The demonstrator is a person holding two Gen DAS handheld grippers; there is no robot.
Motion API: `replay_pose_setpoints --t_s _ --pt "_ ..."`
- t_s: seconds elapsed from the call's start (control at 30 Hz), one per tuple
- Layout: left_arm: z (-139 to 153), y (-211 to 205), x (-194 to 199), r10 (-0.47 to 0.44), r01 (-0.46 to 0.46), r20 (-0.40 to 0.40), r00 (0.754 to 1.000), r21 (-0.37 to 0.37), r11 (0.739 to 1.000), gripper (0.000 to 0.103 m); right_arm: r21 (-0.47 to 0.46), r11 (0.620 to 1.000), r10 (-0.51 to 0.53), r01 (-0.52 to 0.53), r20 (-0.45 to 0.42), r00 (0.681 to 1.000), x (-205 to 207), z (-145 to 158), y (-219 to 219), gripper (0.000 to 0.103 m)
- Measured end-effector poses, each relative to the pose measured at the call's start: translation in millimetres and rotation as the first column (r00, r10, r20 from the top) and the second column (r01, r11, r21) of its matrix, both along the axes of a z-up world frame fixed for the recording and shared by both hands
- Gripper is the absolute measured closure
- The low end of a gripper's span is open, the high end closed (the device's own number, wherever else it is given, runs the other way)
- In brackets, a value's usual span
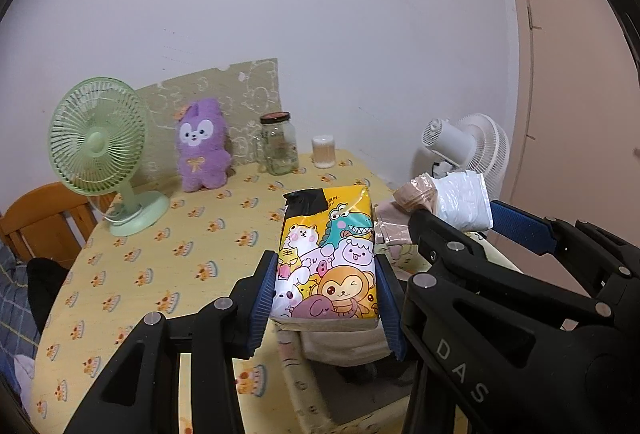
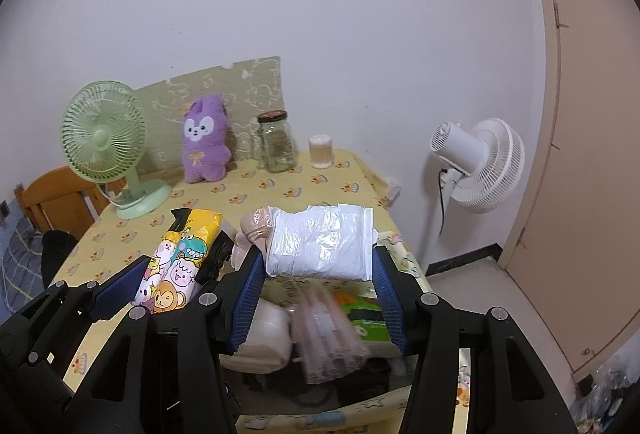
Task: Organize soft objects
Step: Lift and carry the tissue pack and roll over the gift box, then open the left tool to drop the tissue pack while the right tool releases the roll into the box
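Observation:
My left gripper (image 1: 326, 298) is shut on a yellow cartoon-animal tissue pack (image 1: 328, 258) and holds it above an open fabric box (image 1: 312, 394) at the table's near right. My right gripper (image 2: 318, 278) is shut on a white plastic-wrapped soft pack (image 2: 320, 242), with a beige wrapped bundle (image 2: 256, 226) at its left end, held over the same box (image 2: 320, 418). The tissue pack (image 2: 180, 258) and the left gripper show at the left of the right wrist view. The white pack (image 1: 464, 200) shows at the right of the left wrist view. A purple plush bunny (image 1: 202, 146) stands by the wall.
A green desk fan (image 1: 100, 150), a glass jar (image 1: 278, 144) and a cotton-swab tub (image 1: 323, 151) stand at the table's back. The box holds a white item (image 2: 268, 334), a blurred pink-striped packet (image 2: 332, 330) and a green packet (image 2: 364, 314). A white floor fan (image 2: 480, 162) stands right; a wooden chair (image 1: 44, 218) left.

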State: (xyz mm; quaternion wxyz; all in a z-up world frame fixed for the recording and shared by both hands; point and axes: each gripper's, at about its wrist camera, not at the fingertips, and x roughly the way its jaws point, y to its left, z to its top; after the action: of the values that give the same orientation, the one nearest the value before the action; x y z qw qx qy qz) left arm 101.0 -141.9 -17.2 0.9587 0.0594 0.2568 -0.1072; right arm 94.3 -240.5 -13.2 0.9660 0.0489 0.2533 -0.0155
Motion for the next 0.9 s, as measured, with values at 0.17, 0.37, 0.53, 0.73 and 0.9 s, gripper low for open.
replay_pose_setpoints --t_s 0.17,0.37,0.53,0.73,0.9 --pt "-10 -11 6 -0.022 0.022 -0.028 0.999 0.007 1.0 0.054 0.004 1.0 -0.022 0.022 -0.026 0.999 6 -10 -11 0.046" --pt "-21 -19 13 -0.042 0.043 -0.06 0.997 0.019 0.999 0.054 0.002 0.999 -0.039 0.039 -0.055 0.998 11 -21 -18 0.046" --pt "-28 -25 16 -0.052 0.054 -0.085 0.995 0.029 0.998 0.049 -0.003 0.999 -0.052 0.052 -0.079 0.995 15 -28 -22 0.046" --pt "-31 -29 14 -0.063 0.067 -0.091 0.994 0.04 0.997 0.011 -0.004 0.998 -0.056 0.055 -0.077 0.995 14 -32 -25 0.046" --pt "-32 -29 15 -0.053 0.059 -0.101 0.993 0.059 0.997 0.01 0.004 0.999 -0.041 0.041 -0.082 0.996 15 -35 -25 0.046"
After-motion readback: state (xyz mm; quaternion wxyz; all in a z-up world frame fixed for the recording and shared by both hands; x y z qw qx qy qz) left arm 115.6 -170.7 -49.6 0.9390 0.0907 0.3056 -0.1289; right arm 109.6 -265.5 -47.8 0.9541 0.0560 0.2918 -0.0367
